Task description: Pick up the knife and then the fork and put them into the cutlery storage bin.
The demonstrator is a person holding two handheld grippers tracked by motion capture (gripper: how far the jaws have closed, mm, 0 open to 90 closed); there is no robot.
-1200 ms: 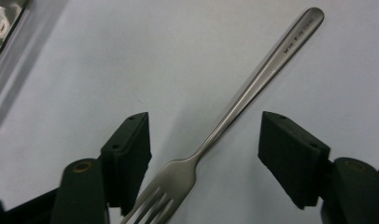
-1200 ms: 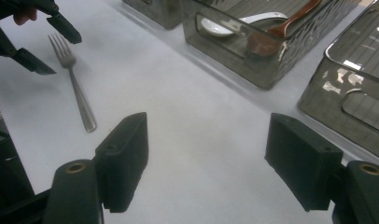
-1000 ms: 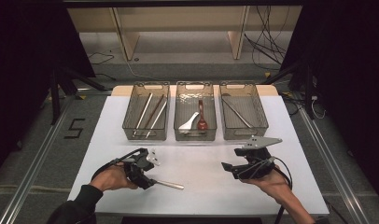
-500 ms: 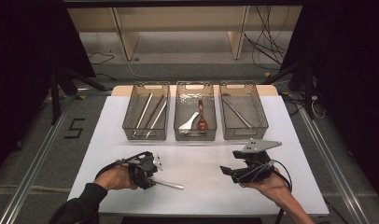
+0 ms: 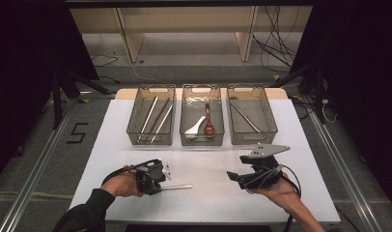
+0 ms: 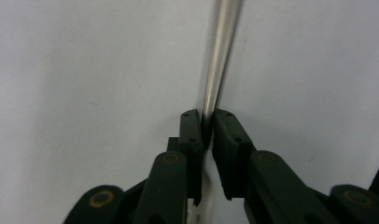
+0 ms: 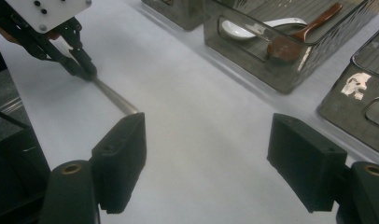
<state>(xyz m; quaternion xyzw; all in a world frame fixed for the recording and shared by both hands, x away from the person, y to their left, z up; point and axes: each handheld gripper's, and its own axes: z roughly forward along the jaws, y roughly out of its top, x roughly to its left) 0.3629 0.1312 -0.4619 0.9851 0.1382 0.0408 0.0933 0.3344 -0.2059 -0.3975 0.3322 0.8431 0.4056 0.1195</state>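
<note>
One metal rod (image 5: 178, 186) lies flat on the desk (image 5: 208, 203), in front of the middle bin (image 5: 202, 140). Left gripper (image 6: 206, 119) has just been closing; its jaws pinch the rod's near end, the rest running straight out ahead. Right gripper (image 7: 206, 154) spread wide, nothing between, well apart from the rod.

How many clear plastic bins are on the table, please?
3, in a row along the table's far edge: left bin with long sticks, middle bin with spoons, right bin with one thin utensil.
</note>
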